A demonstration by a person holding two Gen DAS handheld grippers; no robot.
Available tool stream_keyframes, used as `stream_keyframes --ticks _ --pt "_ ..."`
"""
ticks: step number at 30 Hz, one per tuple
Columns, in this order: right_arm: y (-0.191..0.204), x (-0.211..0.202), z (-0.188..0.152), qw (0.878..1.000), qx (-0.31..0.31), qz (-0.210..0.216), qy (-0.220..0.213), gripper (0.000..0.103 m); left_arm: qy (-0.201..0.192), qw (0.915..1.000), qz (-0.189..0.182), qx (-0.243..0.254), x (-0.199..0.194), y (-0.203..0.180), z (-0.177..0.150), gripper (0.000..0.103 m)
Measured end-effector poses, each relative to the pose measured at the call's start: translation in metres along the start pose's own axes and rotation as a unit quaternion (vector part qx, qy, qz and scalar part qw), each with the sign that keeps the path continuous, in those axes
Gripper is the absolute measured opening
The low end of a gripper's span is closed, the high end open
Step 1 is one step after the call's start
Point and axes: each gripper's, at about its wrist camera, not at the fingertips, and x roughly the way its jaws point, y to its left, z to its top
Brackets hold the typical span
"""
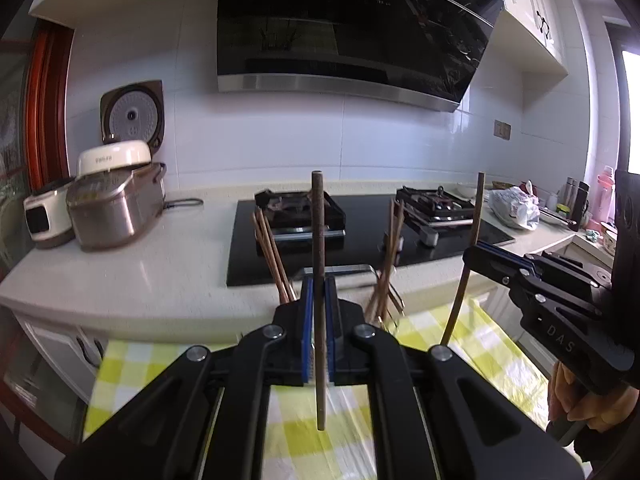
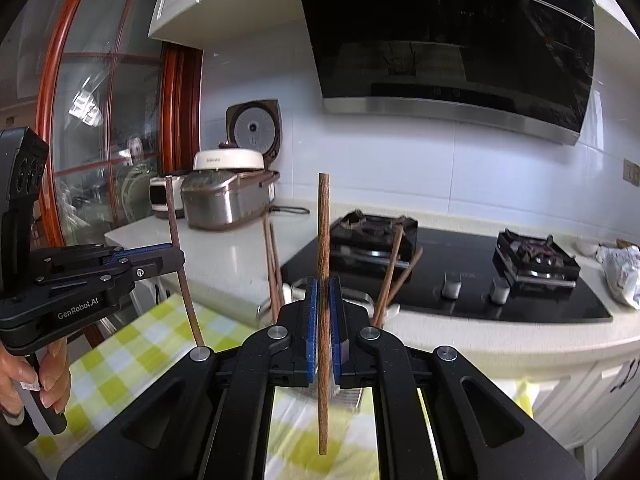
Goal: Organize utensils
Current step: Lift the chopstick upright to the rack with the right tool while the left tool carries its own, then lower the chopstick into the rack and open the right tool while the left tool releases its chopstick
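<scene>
1. Currently, the left gripper (image 1: 319, 322) is clenched on a dark chopstick (image 1: 319, 240), held upright above the checked cloth (image 1: 460, 328); the right gripper (image 2: 323, 332) pinches a lighter chopstick (image 2: 324, 240) the same way.
2. Risk: each stick is pinched mid-length, so a tilt or knock could make it pivot or slip and miss the metal holder (image 1: 352, 270).
3. Readable writing: "GenRobot.AI" on the left gripper and "DAS" on the right.

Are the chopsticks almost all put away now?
Partly. Several chopsticks already stand in the metal holder on the checked cloth. In hand: the left gripper is shut on one chopstick, the right gripper on another chopstick. Those two aren't in the holder yet. Others waiting: can't see.
</scene>
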Motion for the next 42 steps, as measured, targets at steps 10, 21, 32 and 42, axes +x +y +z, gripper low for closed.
stream_keyframes --ticks 10,21,32,42 --pt "-0.019 0.041 0.056 1.0 0.013 0.008 -0.017 0.007 -0.036 0.9993 0.003 0.007 0.024 0.007 0.084 0.006" --pt "-0.037 0.097 0.068 0.999 0.045 0.013 -0.018 0.007 -0.027 0.9993 0.001 -0.025 0.088 0.029 0.095 0.006" --pt "-0.043 0.109 0.089 0.997 0.061 0.021 -0.034 0.007 -0.008 0.9991 -0.003 -0.04 0.123 0.041 0.076 0.006" --pt "-0.048 0.147 0.027 0.996 0.083 0.016 0.032 0.007 0.013 0.9983 -0.004 -0.056 0.134 0.043 0.051 0.006"
